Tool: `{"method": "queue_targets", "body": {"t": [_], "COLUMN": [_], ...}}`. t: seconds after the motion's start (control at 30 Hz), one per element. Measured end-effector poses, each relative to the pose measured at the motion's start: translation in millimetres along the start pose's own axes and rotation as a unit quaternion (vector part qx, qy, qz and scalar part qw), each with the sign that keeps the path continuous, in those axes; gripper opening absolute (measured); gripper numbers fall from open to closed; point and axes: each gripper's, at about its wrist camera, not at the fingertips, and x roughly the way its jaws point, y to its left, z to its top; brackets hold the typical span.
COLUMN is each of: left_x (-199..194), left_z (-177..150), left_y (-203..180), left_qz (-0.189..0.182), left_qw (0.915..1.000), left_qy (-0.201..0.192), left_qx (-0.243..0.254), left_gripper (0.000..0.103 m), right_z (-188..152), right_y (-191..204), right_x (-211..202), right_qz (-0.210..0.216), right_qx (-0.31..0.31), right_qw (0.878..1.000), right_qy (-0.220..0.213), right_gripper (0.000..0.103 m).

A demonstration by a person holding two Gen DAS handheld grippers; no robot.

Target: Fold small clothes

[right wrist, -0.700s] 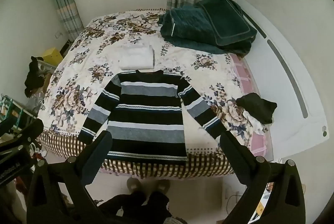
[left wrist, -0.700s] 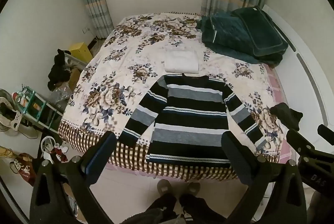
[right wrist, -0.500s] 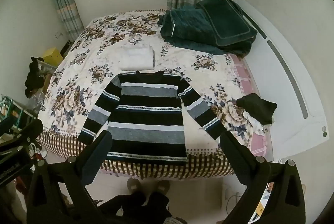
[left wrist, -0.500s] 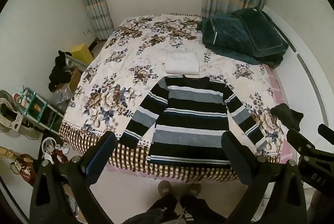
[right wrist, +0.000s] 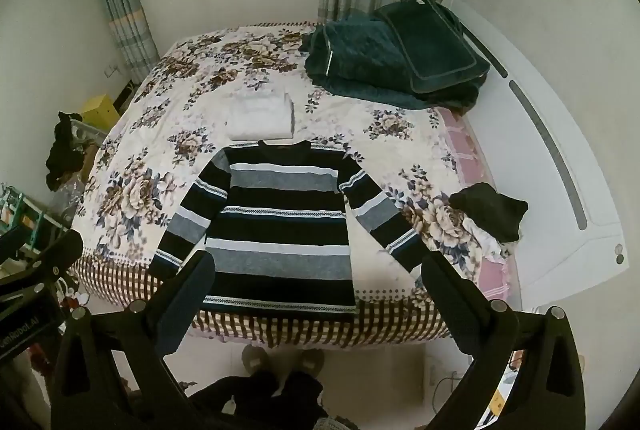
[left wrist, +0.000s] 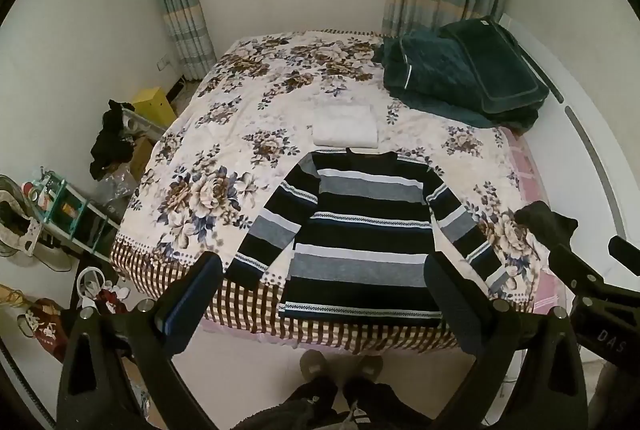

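Note:
A black, grey and white striped sweater [left wrist: 360, 226] lies flat on the flowered bed, sleeves spread, hem at the near edge; it also shows in the right wrist view [right wrist: 276, 218]. A folded white garment [left wrist: 345, 125] lies just beyond its collar, also seen from the right [right wrist: 260, 117]. My left gripper [left wrist: 320, 290] is open and empty, held above the floor short of the bed. My right gripper [right wrist: 316, 286] is open and empty, likewise back from the bed edge. The right gripper's body [left wrist: 592, 286] shows at the left view's right edge.
A dark green quilt [left wrist: 460, 69] is piled at the bed's far right. A small pile of black and white clothes [right wrist: 488, 213] sits at the right edge. A white headboard [right wrist: 560, 149] runs along the right. Clutter and a shelf [left wrist: 60, 205] stand on the floor left. The person's feet [left wrist: 340, 362] are below.
Both grippers have risen and drawn back slightly, so the bed and sweater sit a little lower and smaller in view. Nothing on the bed has moved.

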Motion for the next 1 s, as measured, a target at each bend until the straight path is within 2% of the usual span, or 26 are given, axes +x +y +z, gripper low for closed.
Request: {"method": "queue_targets", "body": {"t": [0.13,0.47,0.57,1.0], "left_x": [-3,-3,-3,-6], "left_z": [-3,0,1,11], "left_y": [1,1,0,-8], "left_qz": [-0.002,-0.003,-0.003,-0.007], "left_qw": [1.0,1.0,1.0,0.9999], "left_qy": [-0.003,-0.004,-0.005,-0.01], "left_qx": [0.0,0.0,0.0,0.003], "left_gripper": [0.103,0.103,0.103,0.103], "right_z": [11,4,17,15], "right_y": [-1,0,-4,-5], "right_x": [-2,-5,-7,-10], "right_qz": [-0.001,-0.002,-0.003,-0.004], "right_qx": [-0.001,0.0,0.0,-0.001], "right_qw": [1.0,1.0,1.0,1.0], "right_qy": [-0.001,-0.003,-0.004,-0.007], "right_gripper": [0.103,0.103,0.103,0.103]}}
